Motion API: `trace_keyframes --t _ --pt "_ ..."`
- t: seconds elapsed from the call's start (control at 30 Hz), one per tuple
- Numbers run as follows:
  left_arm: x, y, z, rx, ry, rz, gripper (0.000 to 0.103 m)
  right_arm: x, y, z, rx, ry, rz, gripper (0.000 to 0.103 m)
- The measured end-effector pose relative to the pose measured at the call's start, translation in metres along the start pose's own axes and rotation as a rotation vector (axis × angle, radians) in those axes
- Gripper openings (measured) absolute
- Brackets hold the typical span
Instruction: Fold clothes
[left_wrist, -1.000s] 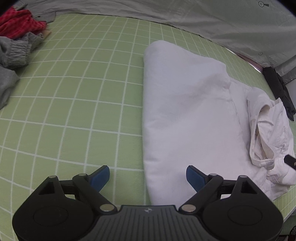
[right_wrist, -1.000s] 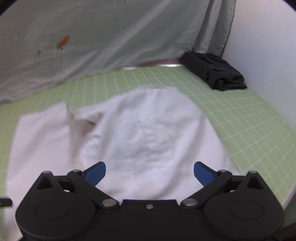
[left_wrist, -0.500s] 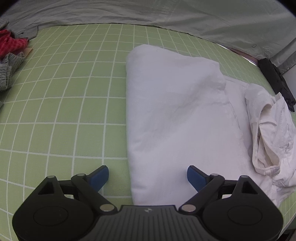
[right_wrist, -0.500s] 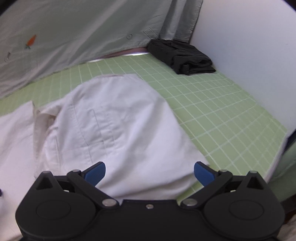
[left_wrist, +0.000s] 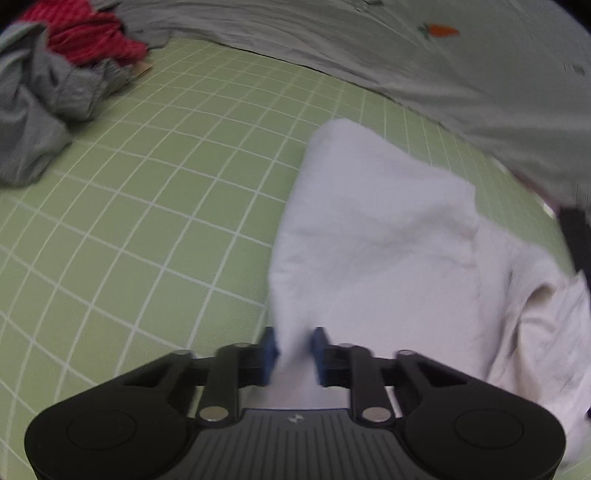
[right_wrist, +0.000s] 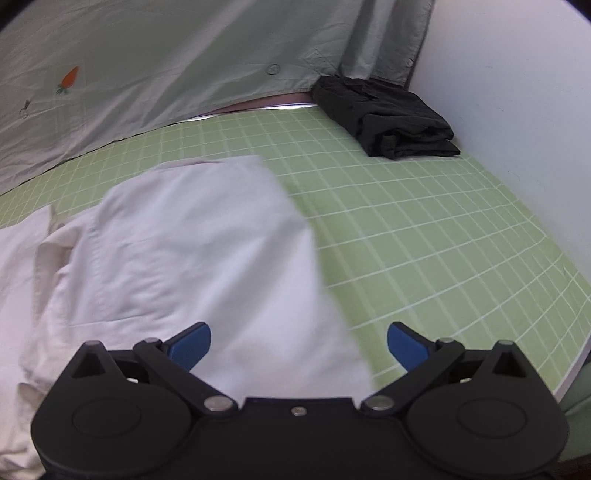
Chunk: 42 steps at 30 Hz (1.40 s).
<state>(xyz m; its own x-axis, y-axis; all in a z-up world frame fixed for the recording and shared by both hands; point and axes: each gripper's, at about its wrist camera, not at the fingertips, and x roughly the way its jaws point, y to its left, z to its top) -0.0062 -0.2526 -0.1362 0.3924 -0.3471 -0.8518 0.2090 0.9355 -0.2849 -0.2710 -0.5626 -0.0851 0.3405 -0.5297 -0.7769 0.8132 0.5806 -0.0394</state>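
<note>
A white shirt (left_wrist: 384, 236) lies partly folded on the green grid mat (left_wrist: 155, 206). My left gripper (left_wrist: 294, 349) is shut on the shirt's near left edge, with white cloth pinched between the blue pads. In the right wrist view the same white shirt (right_wrist: 192, 251) spreads over the mat (right_wrist: 424, 229), its collar side at the left. My right gripper (right_wrist: 298, 341) is open and empty, hovering over the shirt's near right corner.
A heap of grey and red clothes (left_wrist: 55, 74) lies at the mat's far left. A folded black garment (right_wrist: 384, 118) sits at the far right corner by the white wall (right_wrist: 517, 74). A grey sheet with a carrot print (right_wrist: 147, 59) hangs behind. The mat's edge (right_wrist: 569, 373) is at the right.
My left gripper has closed onto the shirt's near left edge and swung its view leftward. My right gripper has stayed open and shifted slightly over the shirt's right corner.
</note>
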Motion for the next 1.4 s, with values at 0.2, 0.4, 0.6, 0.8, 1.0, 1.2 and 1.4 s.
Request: trace_keyframes --t 0.2,0.4,0.6,0.8,1.0,1.2,1.4 --pt "-0.051 -0.051 0.006 -0.132 -0.115 -0.153 0.007 0.023 -0.064 0.007 0.013 0.026 0.035 0.103" --pt "-0.065 -0.192 -0.021 -0.015 -0.144 -0.320 0.007 0.042 -0.121 0.017 -0.007 0.038 0.079 0.103" --pt "0.005 -0.293 -0.087 0.052 0.079 -0.375 0.007 0.057 -0.167 0.030 0.012 0.044 0.095 0.103" --pt "0.072 -0.296 -0.106 -0.080 0.235 -0.343 0.008 0.065 -0.196 0.019 0.028 0.093 0.093 0.103" --pt "0.068 -0.300 -0.096 -0.106 0.267 -0.423 0.057 0.069 -0.202 0.020 0.072 0.099 0.103 0.103" --pt "0.020 -0.318 -0.083 -0.019 0.215 -0.526 0.085 0.060 -0.188 0.041 0.103 0.051 0.175 0.103" --pt "-0.015 -0.291 -0.074 -0.121 0.151 -0.655 0.088 0.056 -0.146 0.052 0.058 0.028 0.288 0.103"
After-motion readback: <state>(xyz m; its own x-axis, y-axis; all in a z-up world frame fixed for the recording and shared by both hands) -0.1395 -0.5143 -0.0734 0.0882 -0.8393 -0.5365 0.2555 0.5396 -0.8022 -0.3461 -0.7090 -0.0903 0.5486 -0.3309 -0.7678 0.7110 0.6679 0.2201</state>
